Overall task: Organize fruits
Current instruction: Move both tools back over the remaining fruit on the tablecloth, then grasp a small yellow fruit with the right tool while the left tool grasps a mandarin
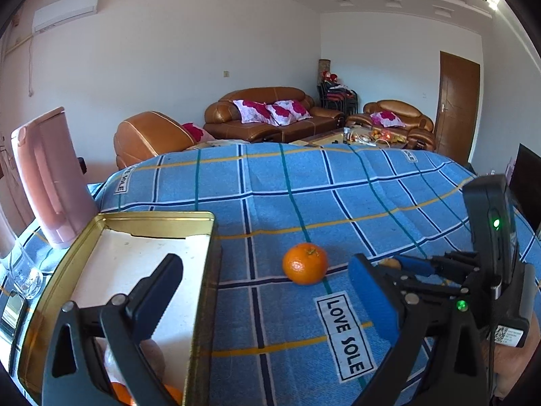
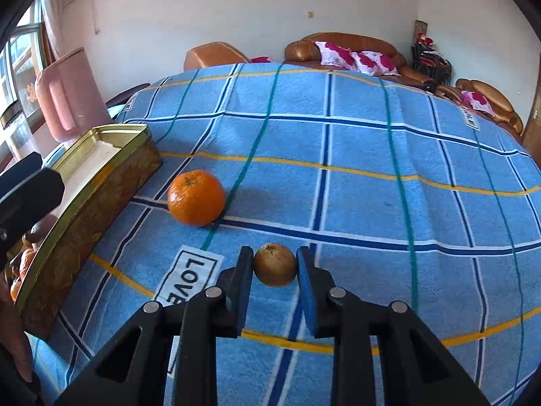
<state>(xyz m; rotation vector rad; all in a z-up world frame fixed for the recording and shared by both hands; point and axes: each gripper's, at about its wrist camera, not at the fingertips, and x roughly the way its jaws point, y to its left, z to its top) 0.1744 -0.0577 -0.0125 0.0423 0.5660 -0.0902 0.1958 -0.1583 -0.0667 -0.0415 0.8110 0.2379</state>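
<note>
My right gripper (image 2: 275, 267) is shut on a small brown round fruit (image 2: 275, 264) that rests on the blue checked cloth (image 2: 355, 176); both pads touch its sides. An orange (image 2: 196, 198) lies loose on the cloth, a little ahead and to the left of it. Left of that stands a gold tin box (image 2: 101, 182) with several fruits (image 2: 25, 264) at its near end. My left gripper (image 1: 265, 265) is open and empty, one finger above the tin box (image 1: 209, 237), the other to the right of the orange (image 1: 305, 264). The brown fruit (image 1: 389, 263) peeks out behind that finger.
A pink jug (image 1: 50, 182) stands behind the tin at the table's left edge, with a clear glass (image 1: 27, 270) beside it. Brown sofas (image 1: 270, 115) and a low table sit beyond the far edge. The cloth carries "LOVE SOLE" labels (image 1: 345, 335).
</note>
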